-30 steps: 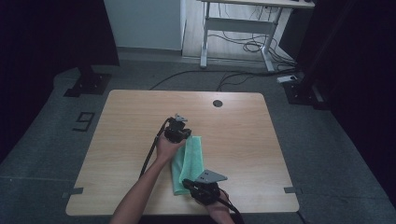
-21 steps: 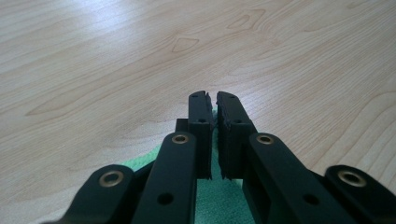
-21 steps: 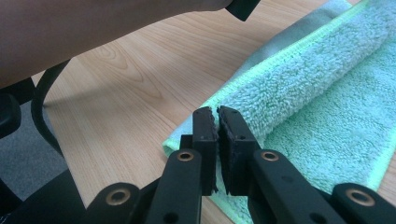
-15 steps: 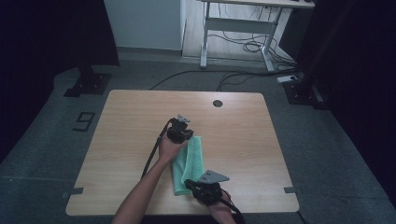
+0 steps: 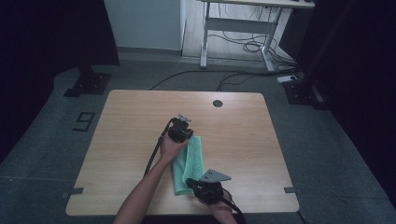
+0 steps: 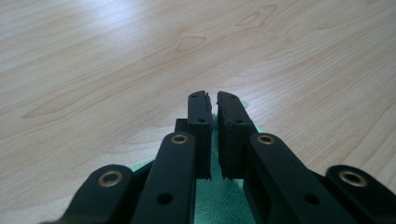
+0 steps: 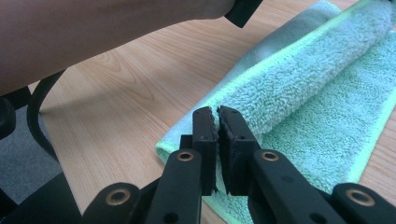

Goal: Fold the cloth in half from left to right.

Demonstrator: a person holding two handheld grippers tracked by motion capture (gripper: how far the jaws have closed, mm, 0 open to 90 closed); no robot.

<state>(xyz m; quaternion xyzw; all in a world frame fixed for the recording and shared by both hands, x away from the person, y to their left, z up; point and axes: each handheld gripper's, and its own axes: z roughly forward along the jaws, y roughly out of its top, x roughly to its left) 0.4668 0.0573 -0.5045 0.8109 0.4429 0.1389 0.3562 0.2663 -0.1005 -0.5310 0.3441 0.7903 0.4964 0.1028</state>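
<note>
A green towel (image 5: 190, 161) lies folded lengthwise on the wooden table (image 5: 130, 116), right of centre and toward the near edge. My left gripper (image 5: 187, 138) sits at the towel's far end. In the left gripper view its jaws (image 6: 212, 95) are shut, with green cloth (image 6: 212, 196) showing between and under them. At the near end my right gripper (image 5: 190, 183) is shut on the towel's edge. In the right gripper view a raised roll of cloth (image 7: 317, 88) runs from its tips (image 7: 217, 112) toward the other hand.
The left forearm (image 7: 93, 37) and its cable cross the table beside the towel. A round grommet hole (image 5: 217, 103) lies near the table's far edge. Behind the table stand a desk frame (image 5: 238, 28) and floor cables (image 5: 243, 46); a dark stand base (image 5: 88, 81) is far left.
</note>
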